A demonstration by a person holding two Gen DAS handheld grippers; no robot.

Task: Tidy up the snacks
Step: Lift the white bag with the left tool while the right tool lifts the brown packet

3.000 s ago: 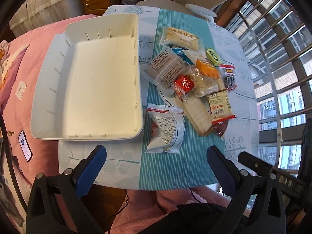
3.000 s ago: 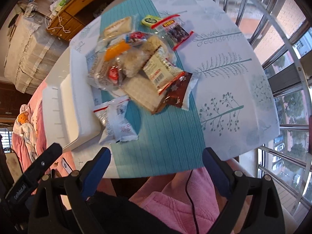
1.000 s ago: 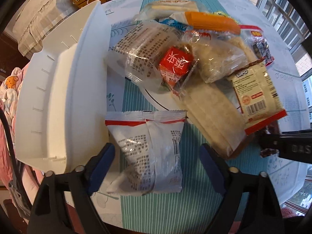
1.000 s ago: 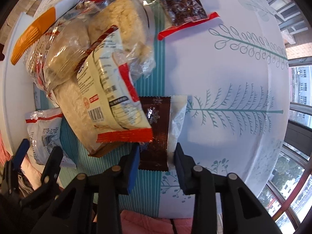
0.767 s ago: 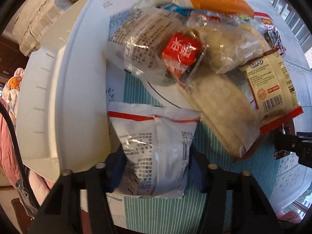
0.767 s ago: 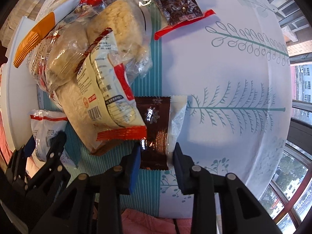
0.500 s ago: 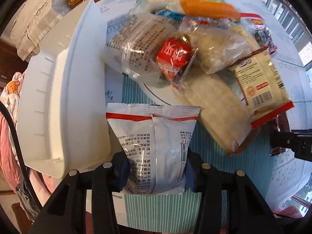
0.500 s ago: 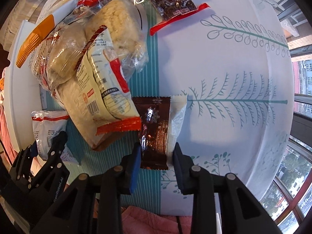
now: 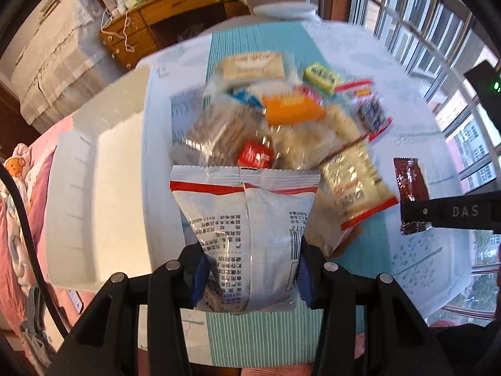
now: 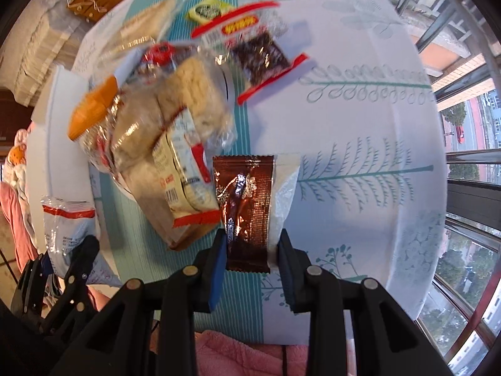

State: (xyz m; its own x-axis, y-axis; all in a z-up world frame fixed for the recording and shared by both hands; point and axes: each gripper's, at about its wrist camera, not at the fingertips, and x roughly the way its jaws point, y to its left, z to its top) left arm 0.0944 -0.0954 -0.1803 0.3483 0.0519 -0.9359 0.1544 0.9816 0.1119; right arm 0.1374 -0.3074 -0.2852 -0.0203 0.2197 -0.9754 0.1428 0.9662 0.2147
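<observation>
My left gripper [image 9: 250, 279] is shut on a white snack bag with a red stripe [image 9: 247, 228] and holds it lifted above the table. The bag also shows at the left of the right wrist view [image 10: 67, 232]. My right gripper [image 10: 252, 252] is shut on a brown foil packet [image 10: 247, 200], also lifted; it shows in the left wrist view [image 9: 410, 188]. A pile of several snack packs [image 9: 281, 125] lies on the teal runner. A white empty tray [image 9: 106, 172] stands left of the pile.
The round table with a leaf-print cloth [image 10: 360, 125] ends near both grippers. A red-edged packet of dark snacks [image 10: 263, 56] and a small yellow packet [image 10: 208, 7] lie at the far side. Window bars [image 9: 422, 31] are to the right, wooden drawers [image 9: 131, 31] behind.
Both grippers have risen and pulled back, each lifting its packet off the table. The views now show more of the table and room.
</observation>
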